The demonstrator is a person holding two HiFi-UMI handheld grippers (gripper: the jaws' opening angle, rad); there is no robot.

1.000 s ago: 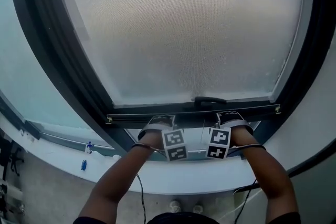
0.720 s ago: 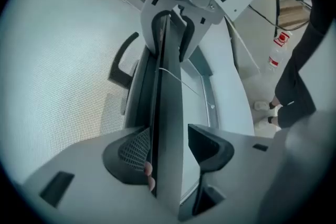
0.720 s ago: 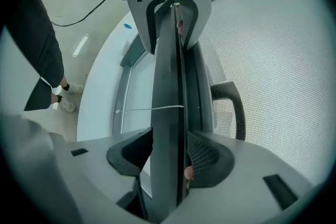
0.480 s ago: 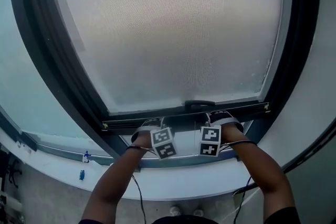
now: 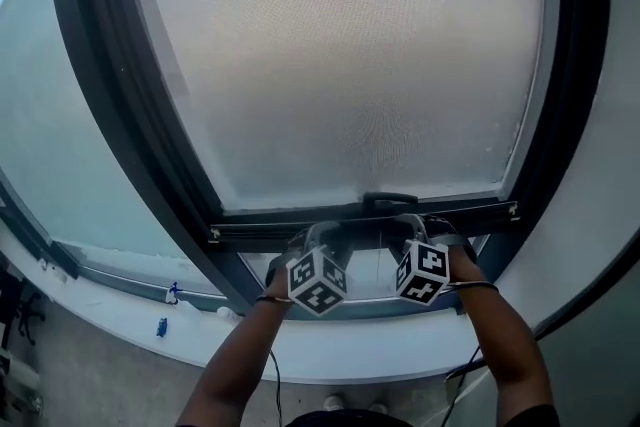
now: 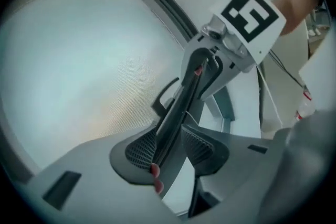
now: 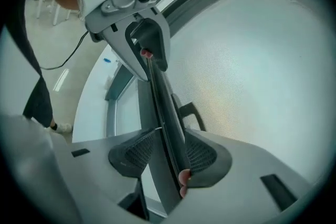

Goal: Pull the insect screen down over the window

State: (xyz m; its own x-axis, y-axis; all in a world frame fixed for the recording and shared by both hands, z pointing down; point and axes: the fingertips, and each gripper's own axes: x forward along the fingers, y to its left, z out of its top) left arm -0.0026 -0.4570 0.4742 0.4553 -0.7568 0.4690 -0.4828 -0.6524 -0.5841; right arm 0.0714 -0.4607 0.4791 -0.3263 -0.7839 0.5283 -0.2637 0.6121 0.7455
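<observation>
The dark metal bottom bar [image 5: 480, 213] under the grey mesh screen [image 5: 350, 65] sits in both jaws, left gripper [image 5: 322, 237] beside right gripper [image 5: 418, 227].

The insect screen [image 5: 350, 65] runs off the head view's upper edge. There, marker cubes hide where the left hand-held gripper [image 5: 322, 241] and right hand-held gripper [image 5: 416, 228] meet the bottom bar [image 5: 300, 227]. The blue things [image 5: 161, 326] on the sill [image 5: 110, 300] are too small to tell.
</observation>
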